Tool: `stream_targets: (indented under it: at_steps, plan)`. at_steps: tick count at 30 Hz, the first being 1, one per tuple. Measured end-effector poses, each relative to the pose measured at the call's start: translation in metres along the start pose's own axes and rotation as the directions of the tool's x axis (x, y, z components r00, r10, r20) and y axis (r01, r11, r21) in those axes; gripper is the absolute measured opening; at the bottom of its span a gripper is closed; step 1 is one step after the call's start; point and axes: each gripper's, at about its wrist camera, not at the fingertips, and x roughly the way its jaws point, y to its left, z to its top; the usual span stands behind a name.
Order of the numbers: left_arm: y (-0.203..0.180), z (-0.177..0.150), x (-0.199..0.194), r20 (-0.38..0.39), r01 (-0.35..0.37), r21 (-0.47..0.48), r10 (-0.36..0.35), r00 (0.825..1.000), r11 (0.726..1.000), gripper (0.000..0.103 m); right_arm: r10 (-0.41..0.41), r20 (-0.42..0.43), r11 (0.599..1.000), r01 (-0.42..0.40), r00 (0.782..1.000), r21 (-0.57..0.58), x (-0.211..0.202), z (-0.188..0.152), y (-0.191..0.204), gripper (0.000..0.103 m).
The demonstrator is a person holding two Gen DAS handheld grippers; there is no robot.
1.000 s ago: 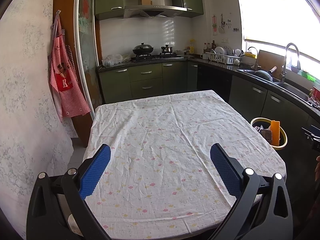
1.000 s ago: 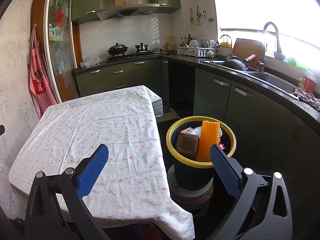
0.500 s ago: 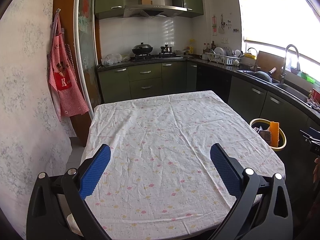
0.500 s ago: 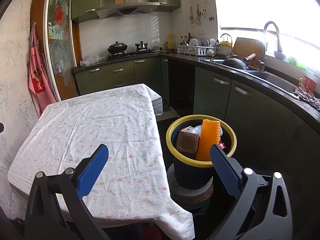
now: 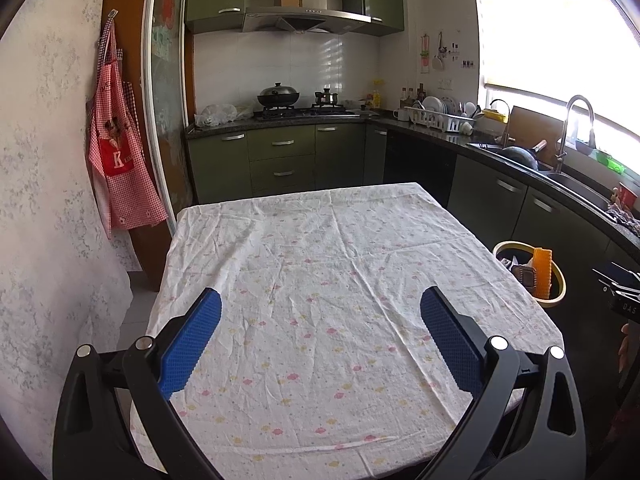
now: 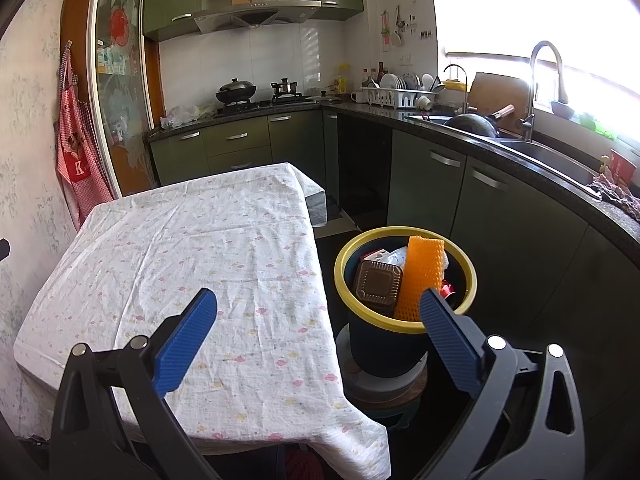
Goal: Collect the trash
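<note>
Yellow-rimmed bin [image 6: 404, 322], one orange mesh piece [image 6: 422, 276], one brown tray [image 6: 377, 282]; left gripper [image 5: 320, 334] and right gripper [image 6: 318, 332] both spread wide, empty.

Yellow-rimmed bin [image 6: 405, 280] (upright) holds orange mesh [image 6: 422, 276], apparently trash.

tablecloth [image 5: 320, 280]: creased matt cloth | bin [image 6: 404, 316]: smooth plastic | tap [image 6: 540, 80]: glossy metal | apron [image 5: 120, 168]: cloth

- Olive-green kitchen cabinets [image 5: 280, 152] line the back and right walls under a dark stone counter [image 6: 500, 148].
- White tiled backsplash [image 5: 288, 64] sits below a steel range hood [image 5: 304, 20].
- Bright window [image 6: 540, 8] glares above the steel sink faucet [image 6: 540, 80].
- Red checked apron [image 5: 120, 156] hangs on pale floral wallpaper [image 5: 44, 160].
</note>
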Motion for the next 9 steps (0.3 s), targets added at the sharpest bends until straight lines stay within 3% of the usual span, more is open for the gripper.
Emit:
stream_targets:
  at_steps: [4,9]
  plan:
    - [0.007,0.005,0.018,-0.035,-0.012,-0.003,0.012,0.999,1.0,0.098,-0.006,-0.008,1.0,0.006,1.0,-0.027,0.009,0.005,0.005,0.096]
    - [0.027,0.021,0.073,-0.083,-0.019,-0.005,0.018,0.996,1.0,0.098,0.033,-0.03,0.993,-0.036,0.999,-0.114,0.046,0.031,0.03,0.096]
